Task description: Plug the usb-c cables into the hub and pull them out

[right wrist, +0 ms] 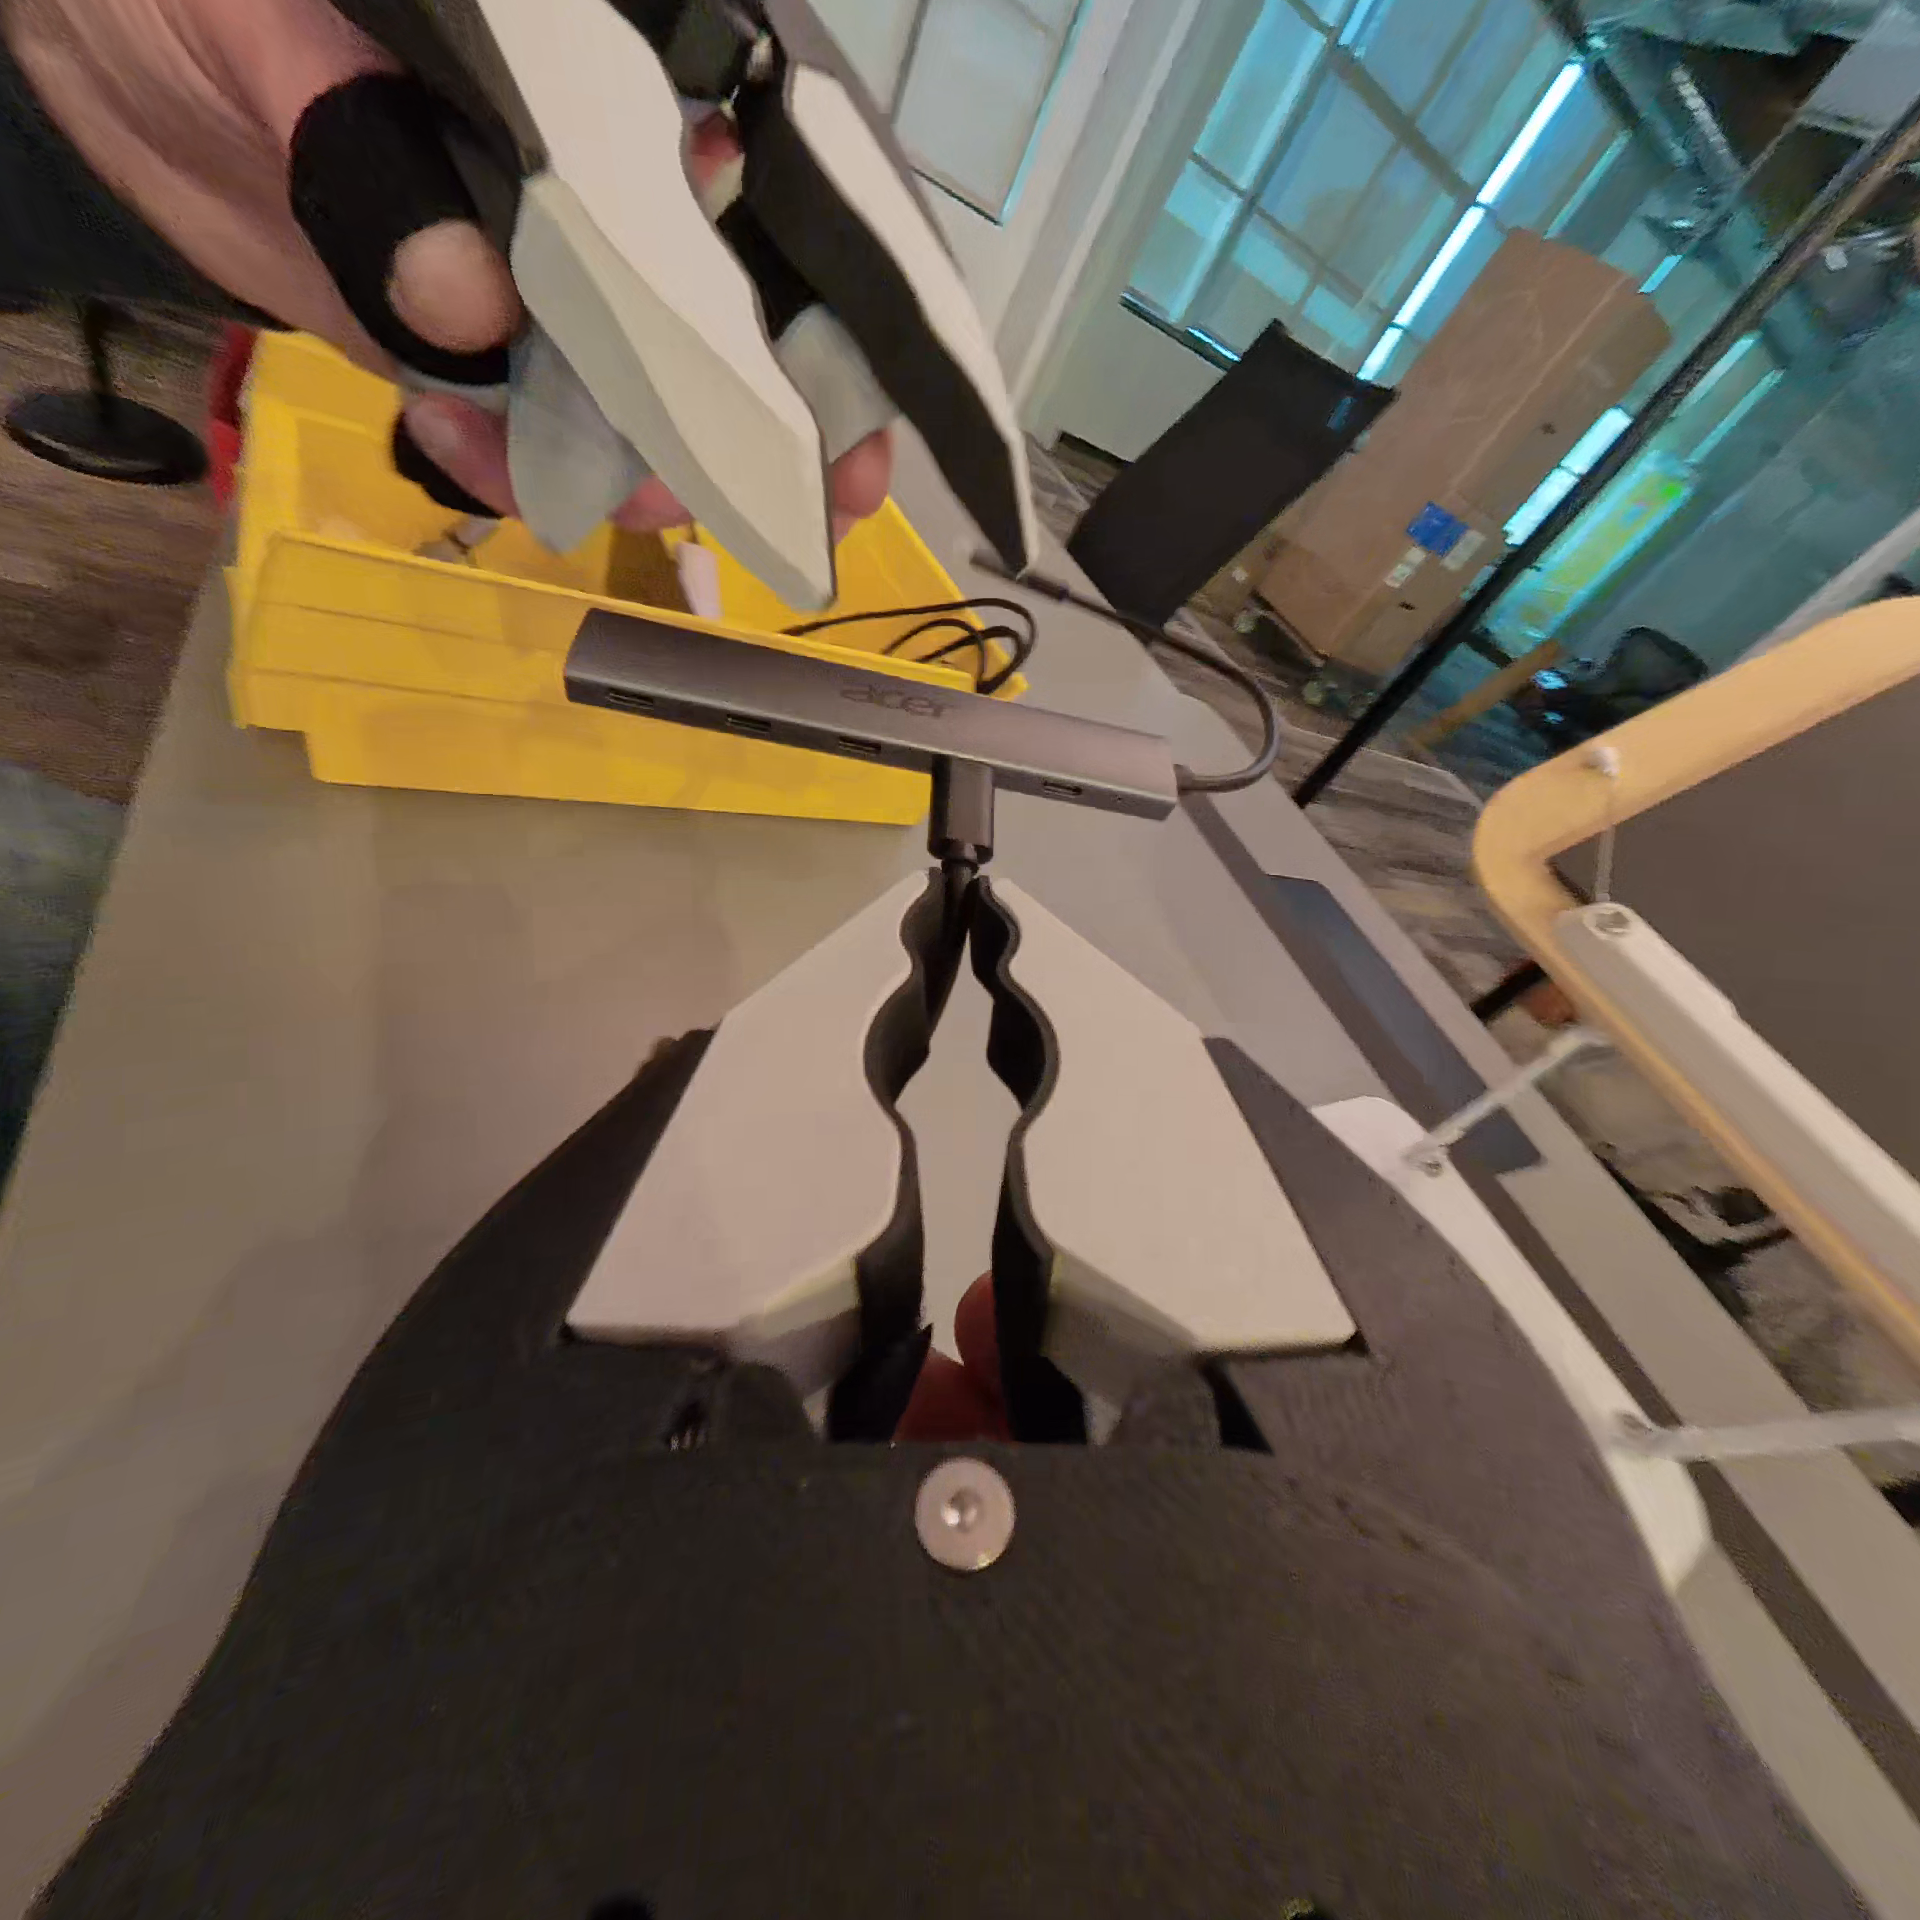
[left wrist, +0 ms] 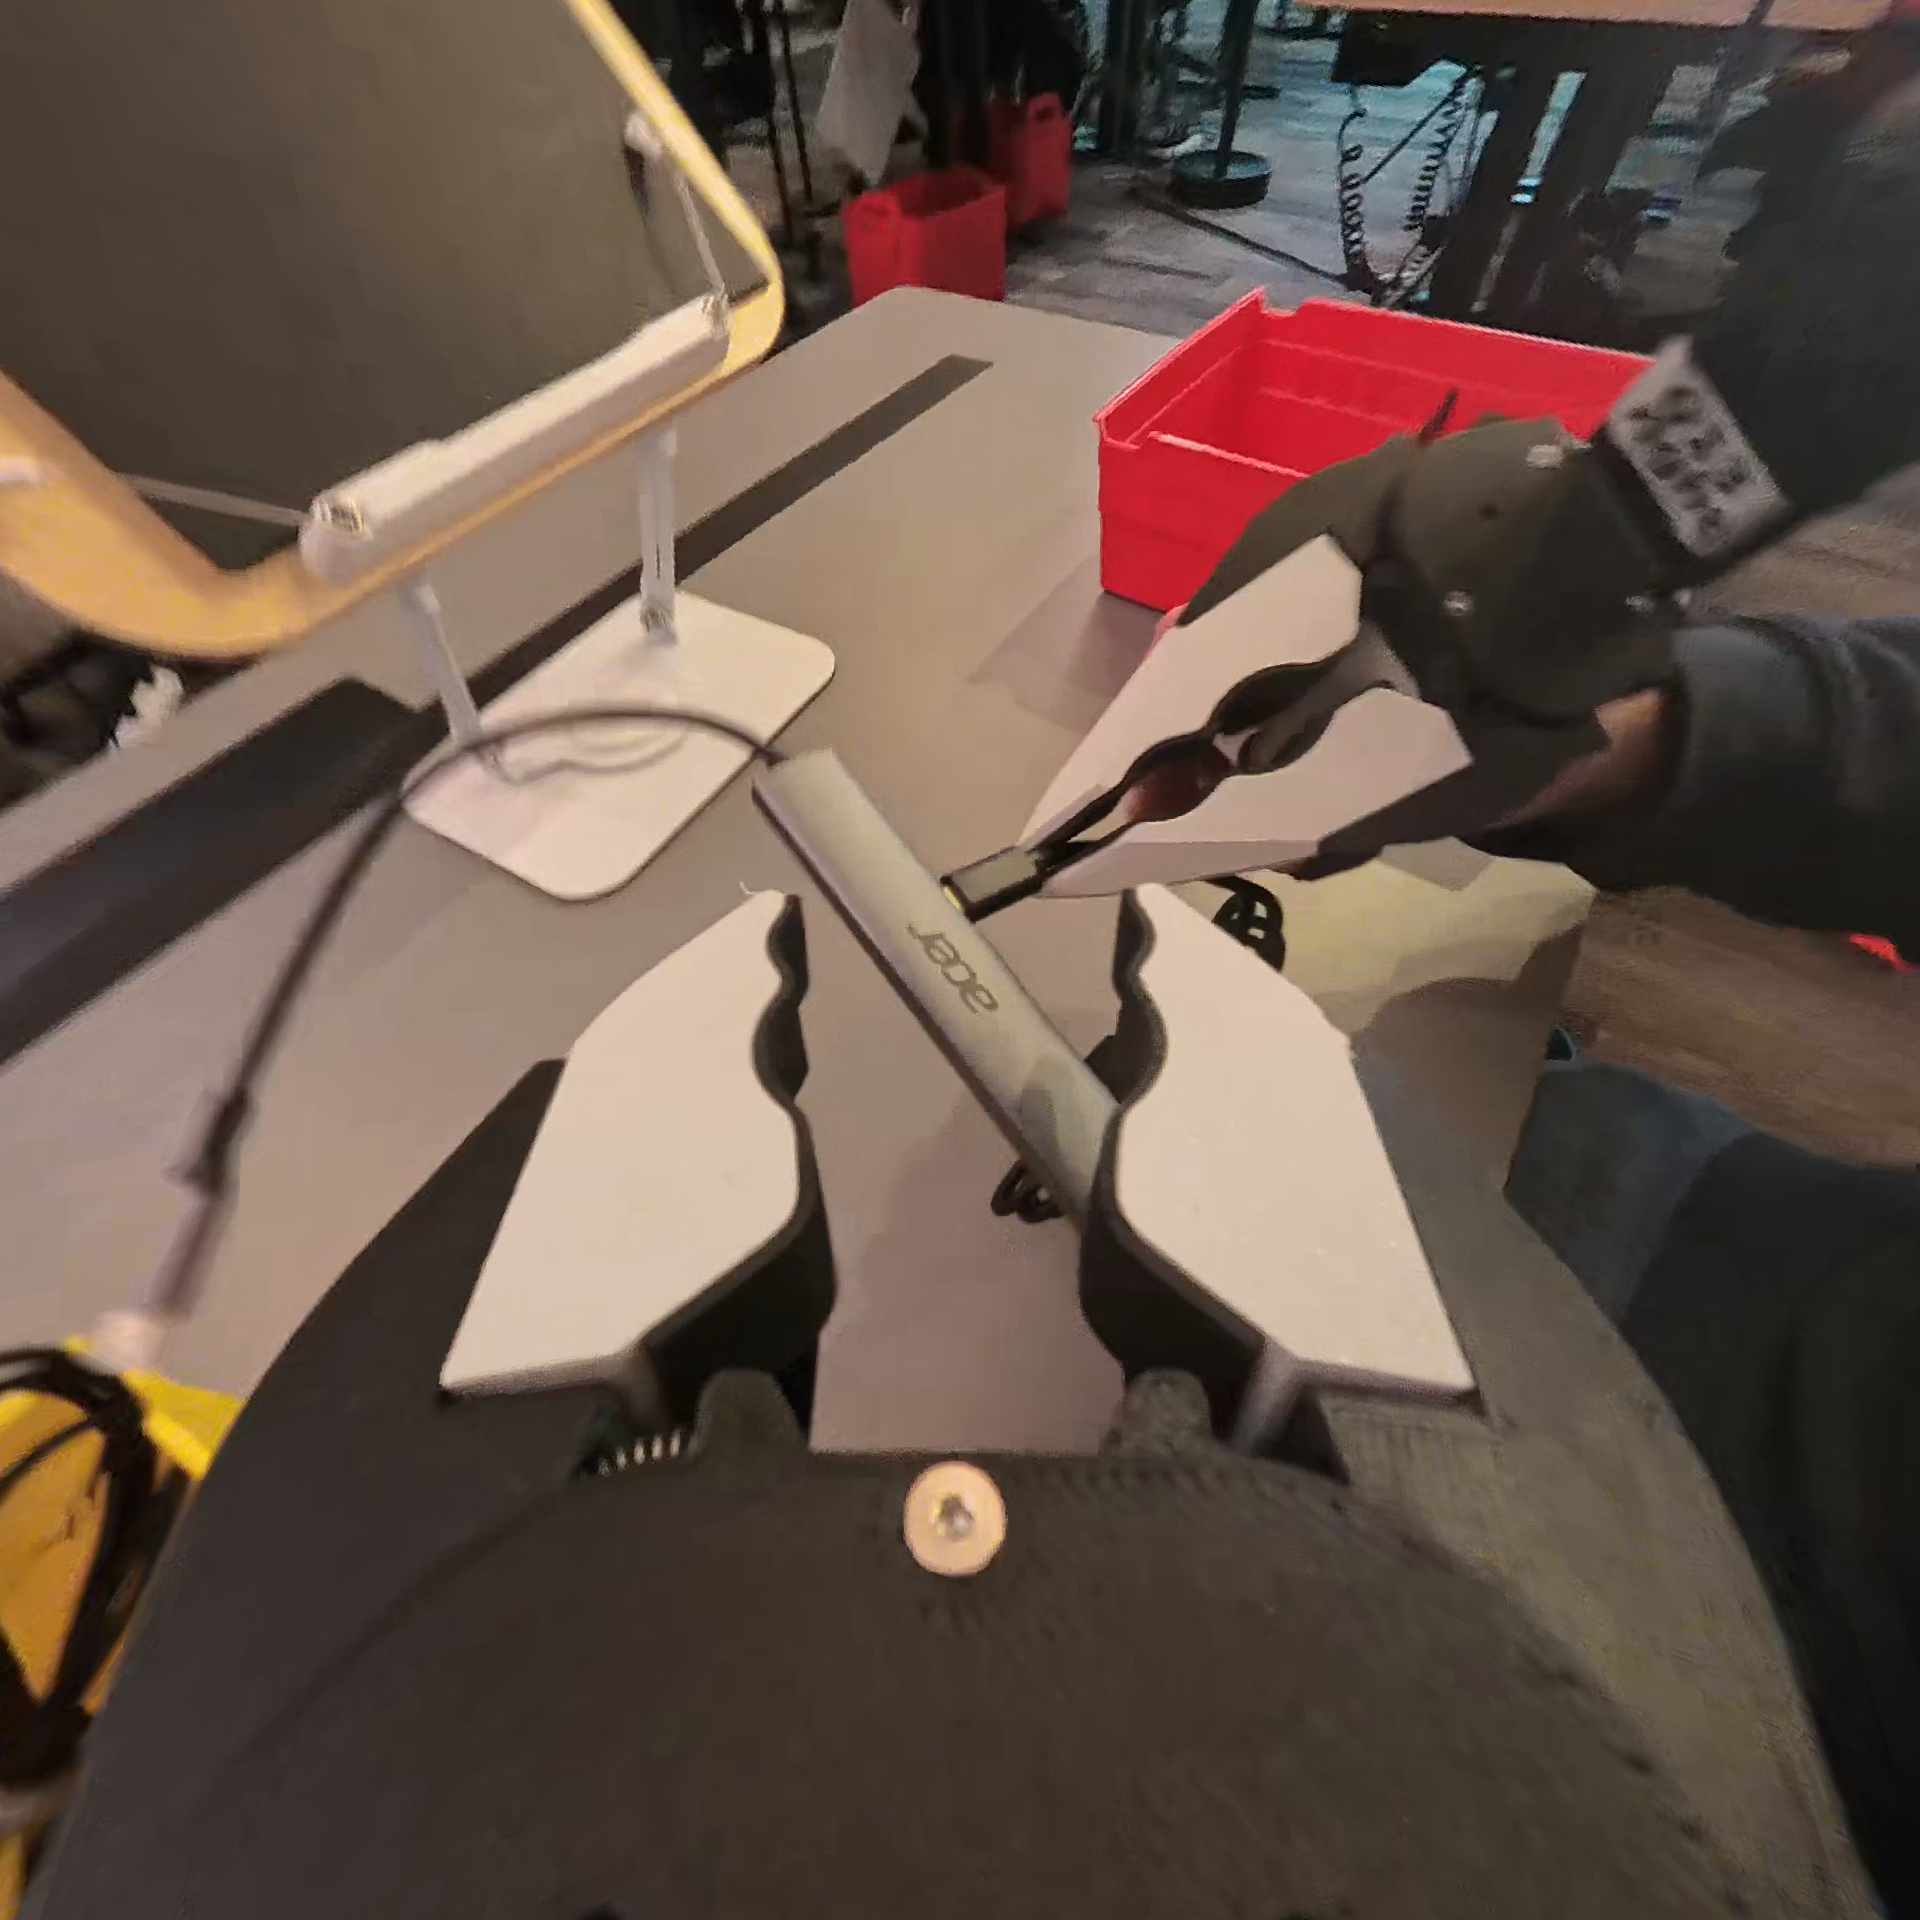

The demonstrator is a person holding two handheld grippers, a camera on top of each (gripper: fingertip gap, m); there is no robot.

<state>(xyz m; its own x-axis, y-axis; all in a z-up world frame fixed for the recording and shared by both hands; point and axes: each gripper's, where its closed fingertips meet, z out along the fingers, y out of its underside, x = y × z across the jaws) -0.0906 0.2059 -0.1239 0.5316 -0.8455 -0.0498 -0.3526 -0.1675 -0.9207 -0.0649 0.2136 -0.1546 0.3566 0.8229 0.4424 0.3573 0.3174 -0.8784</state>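
Right tongs (right wrist: 948, 896) pinch cable (right wrist: 961, 810), plugged in hub (right wrist: 873, 717).

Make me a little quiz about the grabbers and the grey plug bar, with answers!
1. True or false: the left gripper is clamped shut on the hub.
2. What is the right gripper pinching? A) the yellow bin B) the black usb-c cable C) the red bin
3. Fill in: the cable's plug meets the long side of the ____.

Key:
1. False; it is open, fingers either side of the hub.
2. B.
3. hub.
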